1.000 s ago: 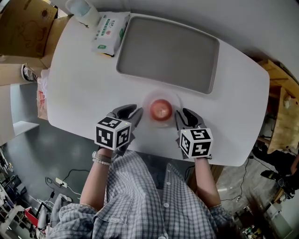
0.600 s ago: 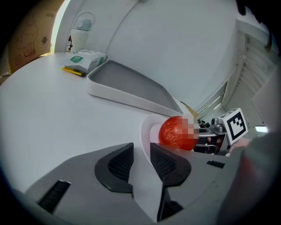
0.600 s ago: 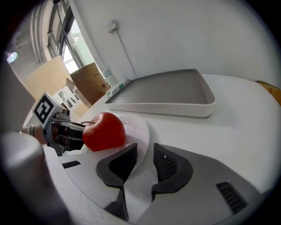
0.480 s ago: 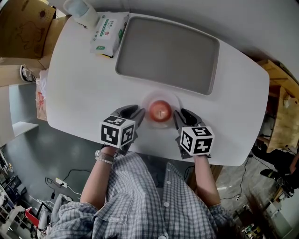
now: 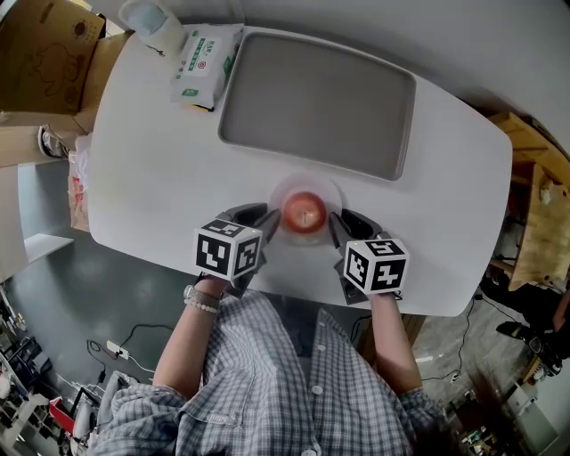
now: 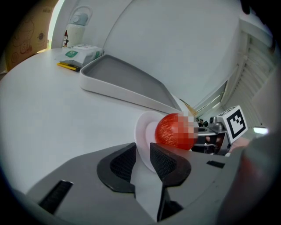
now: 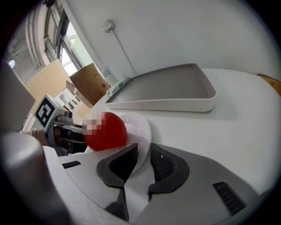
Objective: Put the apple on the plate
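A red apple (image 5: 305, 212) lies on a small white plate (image 5: 331, 191) close to the front edge of the white table (image 5: 151, 169). My left gripper (image 5: 270, 216) sits at the plate's left rim, my right gripper (image 5: 335, 220) at its right rim. In the left gripper view the jaws of the left gripper (image 6: 141, 156) stand narrow with the plate (image 6: 142, 132) rim between them, and the apple (image 6: 173, 132) is just beyond. The right gripper (image 7: 141, 158) likewise pinches the plate (image 7: 138, 127) edge, beside the apple (image 7: 107, 129).
A large grey tray (image 5: 316, 98) fills the back of the table. A pack of wipes (image 5: 203, 53) and a plastic bottle (image 5: 156, 20) sit at the back left corner. A cardboard box (image 5: 44, 53) stands off the table's left side.
Both grippers have slid inward toward the plate and their jaws have narrowed onto its rim. The apple and plate stay in place.
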Motion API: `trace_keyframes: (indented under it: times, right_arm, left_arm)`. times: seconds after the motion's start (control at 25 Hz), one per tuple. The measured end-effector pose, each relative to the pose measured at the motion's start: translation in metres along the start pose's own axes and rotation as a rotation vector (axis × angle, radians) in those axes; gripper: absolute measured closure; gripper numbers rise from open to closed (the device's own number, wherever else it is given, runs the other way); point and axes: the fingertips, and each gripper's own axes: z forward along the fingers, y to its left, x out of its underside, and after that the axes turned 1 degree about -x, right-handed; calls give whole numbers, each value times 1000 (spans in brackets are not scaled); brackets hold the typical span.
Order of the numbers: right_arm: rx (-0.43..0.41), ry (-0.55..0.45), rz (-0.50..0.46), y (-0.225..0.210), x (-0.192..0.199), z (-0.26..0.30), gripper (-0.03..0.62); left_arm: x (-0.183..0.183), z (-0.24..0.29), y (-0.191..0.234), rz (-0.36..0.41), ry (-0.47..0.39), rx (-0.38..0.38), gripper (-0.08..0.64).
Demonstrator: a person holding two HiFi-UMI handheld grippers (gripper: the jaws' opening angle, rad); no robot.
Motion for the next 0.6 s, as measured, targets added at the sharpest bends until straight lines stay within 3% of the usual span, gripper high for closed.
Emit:
trace_keyframes:
  times: [0.36, 0.6]
  right_arm:
    - [-56, 11, 96, -1, 2, 1, 506]
    - [-101, -4, 199, -3, 2, 1, 523]
  left_arm:
    - [0, 0, 6, -69, 8, 12, 494]
    - [0, 2, 8, -181, 22, 70, 509]
